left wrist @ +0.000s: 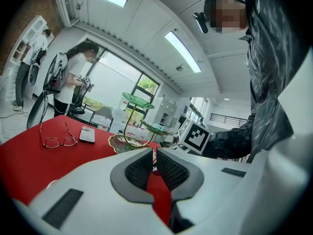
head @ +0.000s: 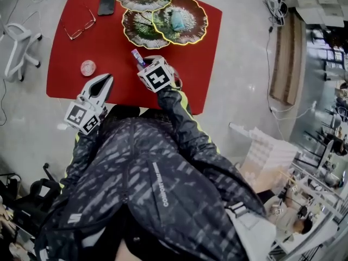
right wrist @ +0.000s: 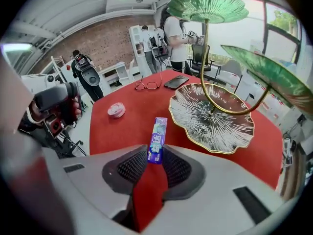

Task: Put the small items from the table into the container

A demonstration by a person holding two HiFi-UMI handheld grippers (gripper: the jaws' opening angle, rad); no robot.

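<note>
On the red table [head: 70, 53] stands a tiered stand of leaf-shaped plates [head: 142, 30]. One plate [head: 190, 7] holds a teal item [head: 177, 19]. My right gripper [head: 142, 64] is shut on a purple candy pack [head: 137, 57], held above the table in front of the stand. In the right gripper view the pack [right wrist: 157, 140] sticks up from between the pads of the right gripper [right wrist: 155, 155], with the lowest plate [right wrist: 212, 114] just beyond on the right. A small round pink tin [head: 88, 67] lies on the table to the left. My left gripper [head: 104, 80] hovers at the table's near edge, shut and empty.
Glasses [head: 80, 27] and a dark phone [head: 106, 2] lie at the table's far left. A white chair [head: 19, 42] stands left of the table, and white crates [head: 269, 151] stand on the floor at the right. People stand in the background beyond the table.
</note>
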